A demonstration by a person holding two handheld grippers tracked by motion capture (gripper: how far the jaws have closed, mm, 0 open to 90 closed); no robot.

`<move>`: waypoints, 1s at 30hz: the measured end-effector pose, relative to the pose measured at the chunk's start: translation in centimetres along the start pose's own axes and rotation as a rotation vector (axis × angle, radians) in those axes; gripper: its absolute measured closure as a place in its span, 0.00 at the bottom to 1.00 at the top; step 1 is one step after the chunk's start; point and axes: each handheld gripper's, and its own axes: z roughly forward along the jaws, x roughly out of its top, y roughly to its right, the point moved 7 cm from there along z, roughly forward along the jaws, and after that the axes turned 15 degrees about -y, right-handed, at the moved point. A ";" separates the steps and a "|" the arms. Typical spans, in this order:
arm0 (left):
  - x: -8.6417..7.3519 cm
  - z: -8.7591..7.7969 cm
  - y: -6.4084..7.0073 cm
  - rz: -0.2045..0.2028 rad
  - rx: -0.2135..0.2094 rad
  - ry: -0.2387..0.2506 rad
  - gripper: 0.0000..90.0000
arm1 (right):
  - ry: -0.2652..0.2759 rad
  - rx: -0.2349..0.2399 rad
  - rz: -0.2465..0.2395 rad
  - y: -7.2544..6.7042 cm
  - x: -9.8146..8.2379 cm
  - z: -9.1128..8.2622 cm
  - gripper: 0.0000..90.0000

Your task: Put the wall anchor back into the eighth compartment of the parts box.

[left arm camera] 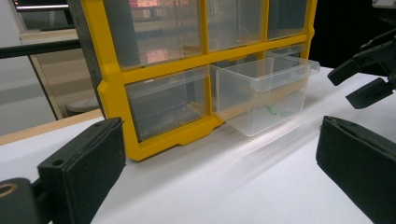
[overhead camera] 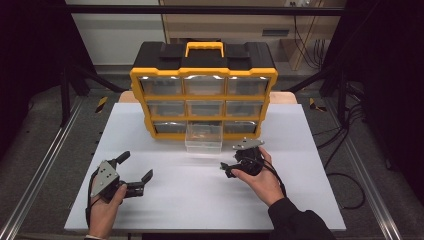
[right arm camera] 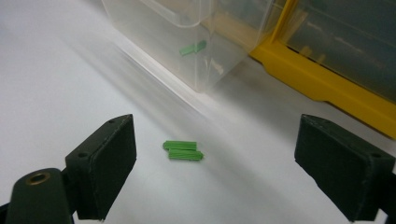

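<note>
The bench (overhead camera: 165,200) is big, white and flat. At its far edge, near the middle, stands a box (overhead camera: 202,90) of drawers. The box is yellow in front and black on top, with a yellow handle. It has three rows of three see-through drawers.

One drawer (overhead camera: 203,137), the middle one in the bottom row, is pulled out toward the person. It rests on the bench. A little green peg (right arm camera: 193,47) lies inside it, near the front wall.

The left gripper (overhead camera: 135,172) sits near the bench's near left corner, in the person's left hand (overhead camera: 105,207). Its jaws are wide open and nothing is between them. They point toward the box.

The right gripper (overhead camera: 231,165) is in the person's right hand (overhead camera: 262,180), right of the middle of the bench and just in front of the drawer, a bit to its right. Its jaws are wide open too. They hold nothing.

Two more pegs (right arm camera: 183,150) lie on the bench between the right jaws. They are small, green and lie side by side, touching each other. The jaws do not touch them. The pegs are just in front of the drawer, outside it.
</note>
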 end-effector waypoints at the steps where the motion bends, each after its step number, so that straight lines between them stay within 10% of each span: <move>1: 0.0 0.0 0.0 0.000 -0.001 0.000 0.01 | -0.007 0.000 0.002 0.0 -0.1 0.1 0.14; 30: 0.0 0.0 0.0 0.001 -0.001 0.000 0.01 | -0.055 0.029 0.036 0.0 -1.0 2.6 0.24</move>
